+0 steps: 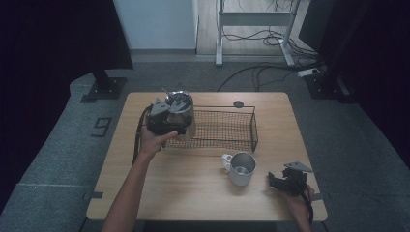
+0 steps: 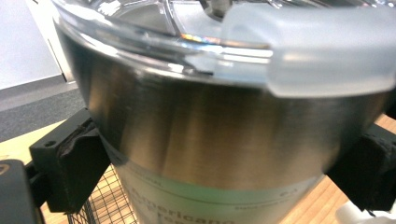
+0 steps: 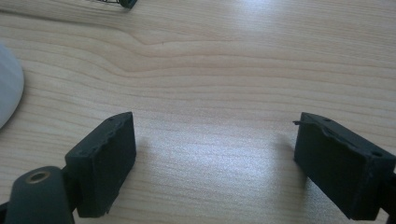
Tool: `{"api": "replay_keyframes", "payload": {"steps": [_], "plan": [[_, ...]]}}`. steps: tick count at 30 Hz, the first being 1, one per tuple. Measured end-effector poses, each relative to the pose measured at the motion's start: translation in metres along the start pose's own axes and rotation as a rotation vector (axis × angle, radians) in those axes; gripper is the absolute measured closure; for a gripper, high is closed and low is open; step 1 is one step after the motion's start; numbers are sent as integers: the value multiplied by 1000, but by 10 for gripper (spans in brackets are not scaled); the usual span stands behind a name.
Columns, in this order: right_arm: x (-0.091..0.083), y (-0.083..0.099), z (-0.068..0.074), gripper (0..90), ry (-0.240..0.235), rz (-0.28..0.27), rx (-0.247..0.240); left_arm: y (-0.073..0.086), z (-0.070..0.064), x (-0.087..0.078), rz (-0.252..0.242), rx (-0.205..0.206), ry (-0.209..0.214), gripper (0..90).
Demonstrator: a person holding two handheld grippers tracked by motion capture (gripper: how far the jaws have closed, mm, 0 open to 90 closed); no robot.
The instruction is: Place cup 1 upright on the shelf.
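i'm gripping the steel tumbler (image 1: 183, 112) upright in my left gripper (image 1: 170, 116), hanging over the wire basket's (image 1: 227, 129) nine o'clock end; right gripper (image 1: 276, 180) is idling wide open, four o'clock of the mug (image 1: 240, 168).

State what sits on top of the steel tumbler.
A clear plastic lid covers the steel tumbler held by the left gripper. The contents beneath cannot be seen.

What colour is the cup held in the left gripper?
Shiny silver steel with a clear plastic lid; the cup shows best in the left gripper view.
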State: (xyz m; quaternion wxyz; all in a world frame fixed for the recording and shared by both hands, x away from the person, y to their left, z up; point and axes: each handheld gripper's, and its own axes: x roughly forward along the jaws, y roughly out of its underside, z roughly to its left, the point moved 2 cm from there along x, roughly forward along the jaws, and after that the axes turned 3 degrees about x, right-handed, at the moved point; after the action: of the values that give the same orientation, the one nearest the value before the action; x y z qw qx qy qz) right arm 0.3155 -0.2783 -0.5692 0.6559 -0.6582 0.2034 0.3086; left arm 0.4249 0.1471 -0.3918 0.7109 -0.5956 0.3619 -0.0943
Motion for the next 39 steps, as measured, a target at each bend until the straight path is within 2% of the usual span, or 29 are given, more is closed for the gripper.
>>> {"api": "replay_keyframes", "payload": {"steps": [17,22,39], "plan": [[0,0,0,126,0,1,1,1,9,18,23,-18,4,42],[0,0,0,126,0,0,1,0,11,24,33,-10,-4,42],[0,0,0,127,0,0,1,-4,19,38,37,-22,-11,42]]}}
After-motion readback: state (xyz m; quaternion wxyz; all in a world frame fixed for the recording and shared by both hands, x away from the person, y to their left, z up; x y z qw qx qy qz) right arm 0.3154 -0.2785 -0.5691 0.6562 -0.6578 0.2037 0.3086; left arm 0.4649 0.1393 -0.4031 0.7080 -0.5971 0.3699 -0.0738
